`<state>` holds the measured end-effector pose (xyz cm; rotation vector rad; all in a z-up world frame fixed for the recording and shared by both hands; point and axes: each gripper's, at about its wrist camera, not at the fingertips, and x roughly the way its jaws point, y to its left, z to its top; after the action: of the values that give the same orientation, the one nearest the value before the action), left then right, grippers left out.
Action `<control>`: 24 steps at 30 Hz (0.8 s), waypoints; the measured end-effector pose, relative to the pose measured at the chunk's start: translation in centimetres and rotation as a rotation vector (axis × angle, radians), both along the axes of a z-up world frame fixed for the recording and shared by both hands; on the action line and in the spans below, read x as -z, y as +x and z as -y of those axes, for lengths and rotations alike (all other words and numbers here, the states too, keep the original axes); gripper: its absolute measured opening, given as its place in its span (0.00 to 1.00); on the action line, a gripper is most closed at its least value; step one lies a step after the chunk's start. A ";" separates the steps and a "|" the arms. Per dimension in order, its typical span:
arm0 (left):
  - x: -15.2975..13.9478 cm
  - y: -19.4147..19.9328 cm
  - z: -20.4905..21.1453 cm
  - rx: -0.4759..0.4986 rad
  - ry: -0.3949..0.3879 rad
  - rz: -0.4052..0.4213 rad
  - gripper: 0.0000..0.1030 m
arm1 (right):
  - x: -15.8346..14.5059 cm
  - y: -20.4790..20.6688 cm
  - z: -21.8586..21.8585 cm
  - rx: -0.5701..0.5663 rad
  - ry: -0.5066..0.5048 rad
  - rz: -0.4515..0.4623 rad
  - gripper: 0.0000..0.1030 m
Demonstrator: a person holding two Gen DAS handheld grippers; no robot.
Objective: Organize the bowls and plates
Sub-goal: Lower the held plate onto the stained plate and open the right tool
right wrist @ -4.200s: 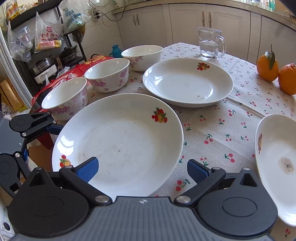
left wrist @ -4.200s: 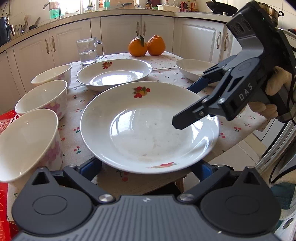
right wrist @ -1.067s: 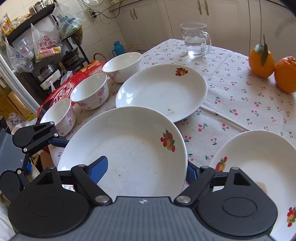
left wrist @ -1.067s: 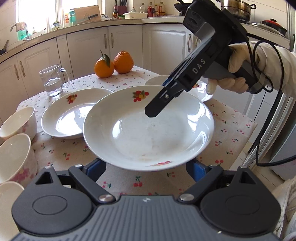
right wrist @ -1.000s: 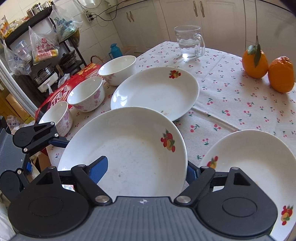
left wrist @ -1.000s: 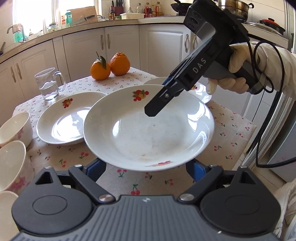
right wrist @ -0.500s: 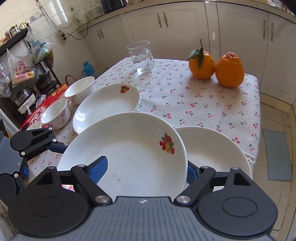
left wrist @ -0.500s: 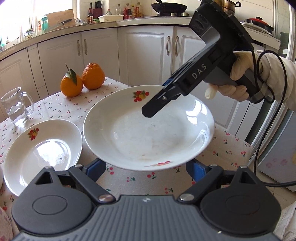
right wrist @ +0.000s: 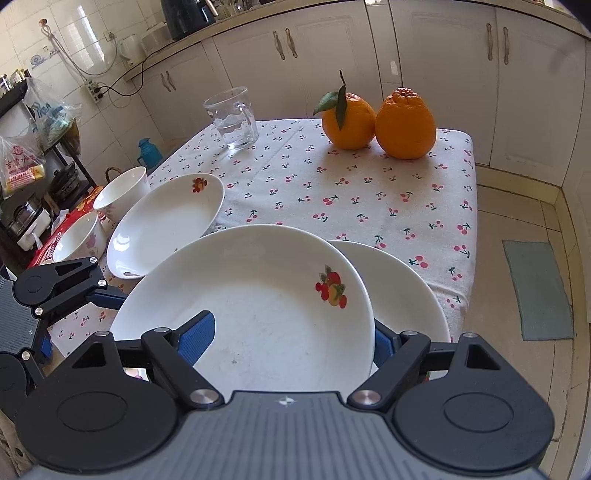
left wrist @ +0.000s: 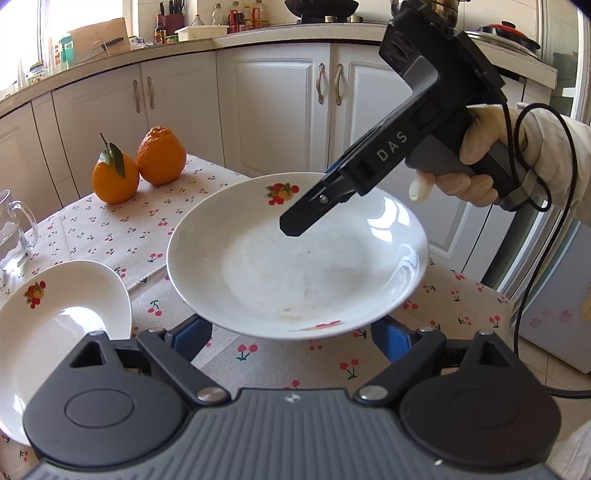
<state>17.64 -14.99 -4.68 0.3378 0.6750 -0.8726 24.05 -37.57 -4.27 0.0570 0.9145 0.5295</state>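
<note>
While the table (right wrist: 332, 184) has room, the carried plate (right wrist: 258, 295) hangs over the plate at the corner (right wrist: 402, 280), so I'd centre it and lower it flat (no tilting). Both the left gripper (left wrist: 291, 328) and right gripper (right wrist: 291, 332) clamp opposite rims, so release together.

cabinets: I see white doors (left wrist: 273, 110) with curved metal handles, under a pale counter (right wrist: 258, 22)
floor: beige tiles, grey-green mat (right wrist: 537, 290)
table: cherry-print cloth (right wrist: 369, 184)
light: bright window (left wrist: 22, 33)
</note>
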 end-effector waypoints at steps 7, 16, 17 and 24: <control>0.2 0.7 1.0 0.010 0.008 -0.004 0.90 | 0.3 0.0 1.0 0.033 0.006 -0.003 0.86; 0.6 1.3 1.8 0.014 0.019 -0.011 0.90 | 1.0 -0.6 2.0 0.063 0.011 -0.020 0.86; 0.6 1.3 1.8 0.015 0.018 -0.012 0.90 | 1.0 -0.8 2.1 0.066 0.011 -0.020 0.86; 0.7 1.7 2.0 0.021 0.018 -0.020 0.90 | 0.9 -1.7 2.7 0.085 0.019 -0.021 0.86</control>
<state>19.31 -17.03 -5.39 0.3534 0.6994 -0.8914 22.38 -40.27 -5.14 0.1187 0.9236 0.4593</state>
